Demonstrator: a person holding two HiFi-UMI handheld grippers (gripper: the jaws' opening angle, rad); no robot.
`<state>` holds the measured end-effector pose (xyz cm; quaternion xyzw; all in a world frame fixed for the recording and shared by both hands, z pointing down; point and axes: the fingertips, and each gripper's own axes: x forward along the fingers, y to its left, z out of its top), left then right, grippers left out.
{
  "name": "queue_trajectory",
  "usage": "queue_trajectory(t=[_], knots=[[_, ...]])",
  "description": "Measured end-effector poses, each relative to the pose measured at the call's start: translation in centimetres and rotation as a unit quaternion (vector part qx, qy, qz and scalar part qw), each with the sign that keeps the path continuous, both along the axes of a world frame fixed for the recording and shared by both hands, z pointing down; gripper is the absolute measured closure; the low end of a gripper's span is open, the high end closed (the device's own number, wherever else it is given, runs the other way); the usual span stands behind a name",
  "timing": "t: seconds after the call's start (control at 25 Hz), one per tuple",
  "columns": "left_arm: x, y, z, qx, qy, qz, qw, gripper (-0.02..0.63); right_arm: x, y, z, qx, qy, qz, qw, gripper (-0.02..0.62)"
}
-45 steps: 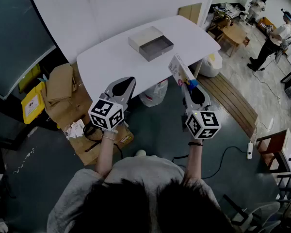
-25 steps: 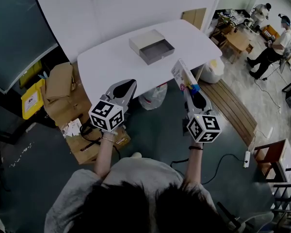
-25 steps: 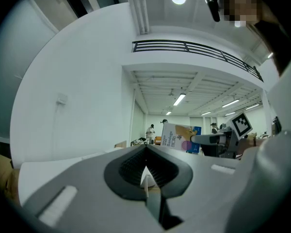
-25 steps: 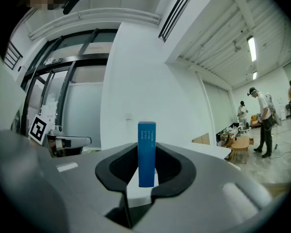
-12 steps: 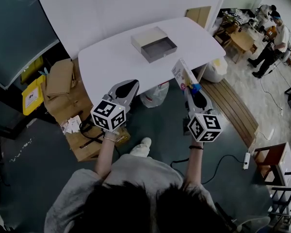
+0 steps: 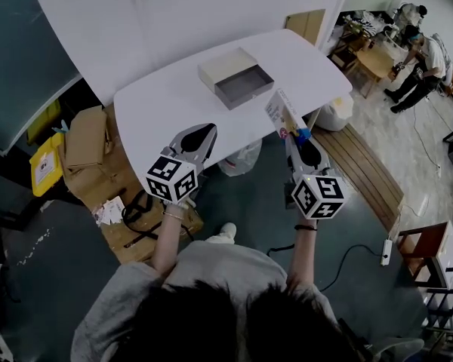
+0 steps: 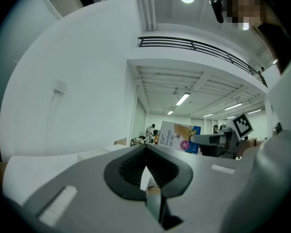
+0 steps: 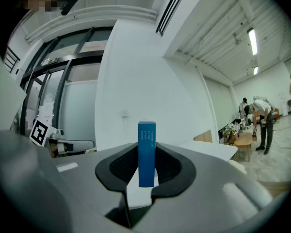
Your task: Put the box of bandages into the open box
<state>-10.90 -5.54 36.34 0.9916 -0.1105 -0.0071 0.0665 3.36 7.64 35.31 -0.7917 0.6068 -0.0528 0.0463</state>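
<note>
A white box of bandages [image 6: 282, 113] with a blue edge stands upright in my right gripper [image 6: 293, 133], which is shut on it just off the near edge of the white table [image 6: 166, 104]. In the right gripper view the box's blue edge [image 8: 146, 144] shows between the pads. The open box [image 6: 236, 76], a grey tray beside a beige lid, lies on the table's far middle. My left gripper [image 6: 202, 134] is shut and empty at the table's near edge. From the left gripper view [image 7: 146, 165] the bandage box [image 7: 177, 137] shows to the right.
Cardboard boxes [image 6: 87, 138] and a yellow container [image 6: 45, 161] lie on the floor at the left. A white bag [image 6: 241, 157] sits under the table. A wooden bench [image 6: 362, 168] runs along the right. People [image 6: 419, 51] stand far right by a small table.
Both grippers have moved forward to the table's near edge, the bandage box still held in the right one. The person's foot has stepped forward below.
</note>
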Motion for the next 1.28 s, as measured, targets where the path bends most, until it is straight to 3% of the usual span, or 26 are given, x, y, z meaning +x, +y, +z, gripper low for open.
queue_trajectory(t=[0.8,1.28], knots=[[7.2,-4.3,1.1,-0.01,-0.007,0.046,0.9989,0.612,5.0,-4.5,1.6,-0.014,-0.012,0.023,1.0,0.499],[10.2,-5.9,2.4,-0.026,-0.019,0.014,0.9994,0.612,9.0,-7.1,2.7,-0.024,-0.027,-0.007,0.999,0.497]])
